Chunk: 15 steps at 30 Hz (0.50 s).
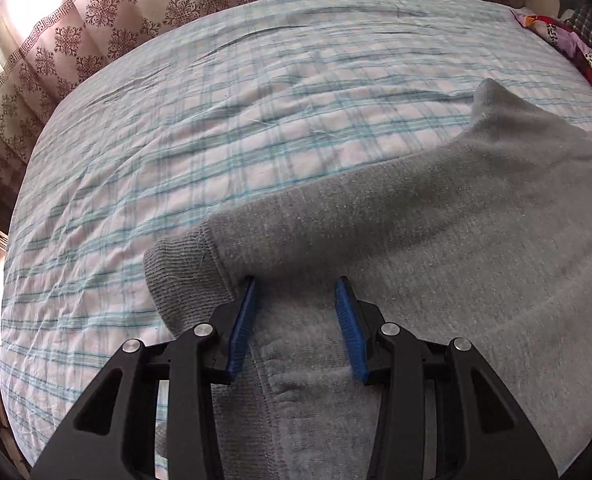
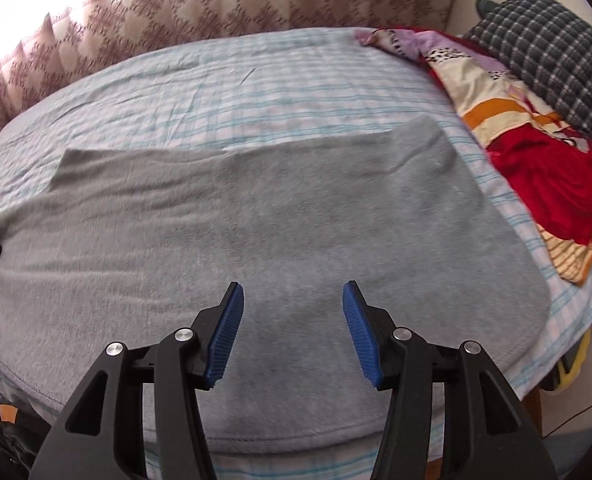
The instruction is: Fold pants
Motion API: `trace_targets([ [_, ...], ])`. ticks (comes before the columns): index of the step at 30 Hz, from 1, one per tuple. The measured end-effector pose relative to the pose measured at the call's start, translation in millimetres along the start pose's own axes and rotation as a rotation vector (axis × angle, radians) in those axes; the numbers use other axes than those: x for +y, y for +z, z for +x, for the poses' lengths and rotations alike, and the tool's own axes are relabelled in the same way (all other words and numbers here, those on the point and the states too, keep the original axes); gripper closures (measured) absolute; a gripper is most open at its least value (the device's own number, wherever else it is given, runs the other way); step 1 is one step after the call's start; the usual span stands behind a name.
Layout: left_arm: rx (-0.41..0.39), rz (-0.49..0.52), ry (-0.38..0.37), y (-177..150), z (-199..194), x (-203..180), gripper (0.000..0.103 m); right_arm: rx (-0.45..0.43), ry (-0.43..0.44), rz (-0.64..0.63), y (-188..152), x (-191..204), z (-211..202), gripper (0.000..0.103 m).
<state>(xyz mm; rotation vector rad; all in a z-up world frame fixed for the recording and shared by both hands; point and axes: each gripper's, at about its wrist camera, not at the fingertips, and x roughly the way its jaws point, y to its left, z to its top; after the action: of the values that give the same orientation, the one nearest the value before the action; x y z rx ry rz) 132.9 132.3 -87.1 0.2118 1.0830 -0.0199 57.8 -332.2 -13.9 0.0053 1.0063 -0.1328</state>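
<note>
I hold 2 black grippers with blue ribbed pads over a bed covered in a pale sheet with blue-green checks (image 1: 216, 128). The grey fleece pants (image 2: 256, 220) lie spread across the near half of the bed, soft and slightly rumpled, with the ribbed ankle cuff (image 1: 184, 268) toward my left side.

My left gripper (image 1: 296, 320) points steeply down at the leg end just beside that cuff. Its jaws stand partly apart, with grey fabric bunched in the gap between them; I cannot tell whether the pads (image 1: 242, 332) actually press on the cloth or only straddle it.

My right gripper (image 2: 292, 328) hovers above the broad middle of the pants, jaws apart and nothing between them. Near its view's right edge lie a red and cream patterned quilt (image 2: 536, 184) and a dark checked pillow (image 2: 552, 52), well clear of the pants. A patterned curtain (image 2: 216, 0) hangs behind the bed.

I judge the step in hand to be taking hold of the leg end for a fold. To do it well, I should pinch both layers of fleece just inside the cuff seam, not the stretchy rib alone, and bring my right gripper down onto the near edge of the same leg so both corners lift together and the fabric stays flat instead of twisting
</note>
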Motion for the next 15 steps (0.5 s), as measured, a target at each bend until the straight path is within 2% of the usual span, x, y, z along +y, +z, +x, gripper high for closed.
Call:
trace_targets([
  [5,-0.015,-0.001,-0.003,-6,-13,1,0.061,-0.012,0.135,-0.059,30,47,4,0.051],
  [9,-0.026,-0.015,-0.014,-11,-26,4,0.059,-0.008,0.249,-0.131,62,105,13,0.051],
  [11,-0.036,-0.024,-0.016,-15,-33,4,0.054,0.004,0.292,-0.155,73,130,21,0.051],
  [15,-0.055,-0.021,-0.04,-20,-44,1,0.052,0.044,0.333,-0.248,88,187,40,0.051],
])
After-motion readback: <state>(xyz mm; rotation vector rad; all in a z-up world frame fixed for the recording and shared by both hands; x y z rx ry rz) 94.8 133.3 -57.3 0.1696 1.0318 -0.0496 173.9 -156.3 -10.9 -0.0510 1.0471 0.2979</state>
